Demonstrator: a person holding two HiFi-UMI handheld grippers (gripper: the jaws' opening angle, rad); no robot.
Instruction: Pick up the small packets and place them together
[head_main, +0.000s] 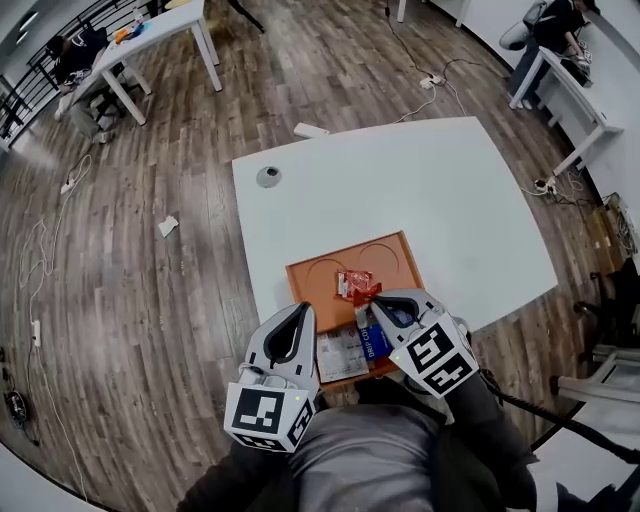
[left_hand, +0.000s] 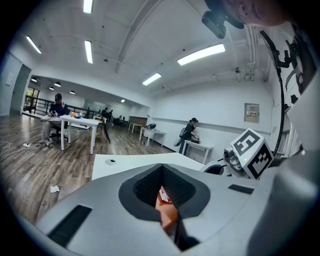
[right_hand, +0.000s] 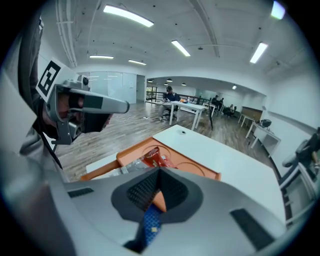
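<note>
Red packet (head_main: 358, 288) seems pinched by one edge in the right gripper's (head_main: 374, 297) closed jaws above the orange tray (head_main: 310, 283); it may slip out. Left gripper (head_main: 303, 309) is closed and empty.

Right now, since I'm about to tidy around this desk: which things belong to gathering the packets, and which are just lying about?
Part of the job:
red packets
blue packet
white packet
orange tray holding them

Just lying about:
paper scrap on the floor
power strip on the floor
round grommet in the table
</note>
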